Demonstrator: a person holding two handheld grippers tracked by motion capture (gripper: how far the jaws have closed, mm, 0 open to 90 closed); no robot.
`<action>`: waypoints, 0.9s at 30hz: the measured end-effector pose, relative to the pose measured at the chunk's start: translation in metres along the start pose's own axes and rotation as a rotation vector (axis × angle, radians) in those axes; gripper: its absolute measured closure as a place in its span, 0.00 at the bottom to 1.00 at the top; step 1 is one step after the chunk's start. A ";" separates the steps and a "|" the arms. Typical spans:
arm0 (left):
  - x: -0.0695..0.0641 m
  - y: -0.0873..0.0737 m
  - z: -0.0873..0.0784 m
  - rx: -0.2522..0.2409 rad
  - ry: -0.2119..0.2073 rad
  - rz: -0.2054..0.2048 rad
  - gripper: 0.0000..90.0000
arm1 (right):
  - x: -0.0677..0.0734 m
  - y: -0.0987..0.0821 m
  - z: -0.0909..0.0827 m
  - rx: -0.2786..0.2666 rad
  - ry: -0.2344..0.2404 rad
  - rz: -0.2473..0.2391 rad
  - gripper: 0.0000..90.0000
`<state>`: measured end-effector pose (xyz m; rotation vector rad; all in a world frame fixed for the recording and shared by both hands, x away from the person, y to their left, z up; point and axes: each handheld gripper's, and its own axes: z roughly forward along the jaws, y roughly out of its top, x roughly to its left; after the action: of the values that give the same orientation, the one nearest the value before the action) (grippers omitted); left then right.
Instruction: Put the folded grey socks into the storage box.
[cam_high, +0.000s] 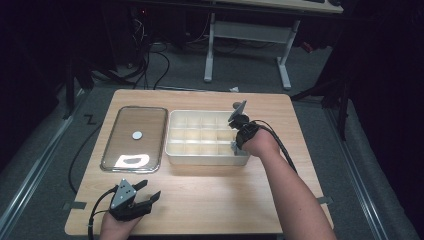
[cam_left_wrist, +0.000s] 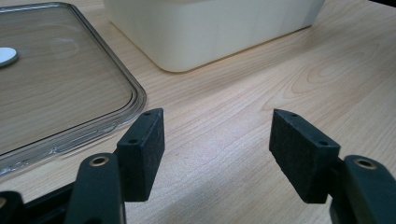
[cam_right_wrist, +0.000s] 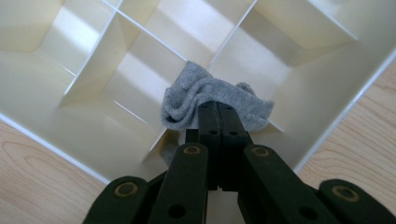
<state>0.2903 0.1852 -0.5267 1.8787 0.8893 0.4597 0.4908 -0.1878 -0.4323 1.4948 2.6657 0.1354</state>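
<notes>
Dark surroundings enclose a light wooden table (cam_high: 210, 195) standing on grey floor, with black cables on the floor beyond its far left corner and a white-legged desk further back.

Item 1: a cream rectangular plastic organiser box (cam_high: 207, 158) divided into small open compartments sits at the table's centre, long side across. Its white dividers show clearly in the right gripper view (cam_right_wrist: 93, 70).

Item 2: a clear rectangular plastic lid (cam_high: 135, 137) lies flat just beside the box's left end, apart from it, with a small white round sticker (cam_high: 137, 134) near its middle. In the left gripper view the lid's rounded corner (cam_left_wrist: 133, 95) lies near the left jaw.

Item 3: the right gripper (cam_right_wrist: 217, 114), seen in the high view (cam_high: 234, 146) at the box's near right corner, has its jaws pressed together on a small grey knitted cloth (cam_right_wrist: 210, 100). The cloth is bunched over the dividers inside the box, near its right wall.

Item 4: the left gripper (cam_left_wrist: 217, 154) is held low over bare table at the near left (cam_high: 147, 192), in front of the lid, jaws spread wide with nothing between them.
</notes>
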 end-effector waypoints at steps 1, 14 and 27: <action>0.000 0.000 0.000 0.000 0.000 0.000 0.40 | 0.000 0.000 0.001 0.002 0.000 0.002 1.00; -0.001 0.000 0.000 -0.002 -0.002 -0.002 0.40 | 0.001 0.000 0.014 0.033 -0.022 -0.003 1.00; -0.001 0.000 0.000 -0.002 -0.002 -0.004 0.40 | -0.004 0.002 0.037 0.070 0.020 0.027 1.00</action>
<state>0.2893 0.1849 -0.5268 1.8751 0.8902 0.4560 0.4993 -0.1887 -0.4683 1.5578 2.6940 0.0594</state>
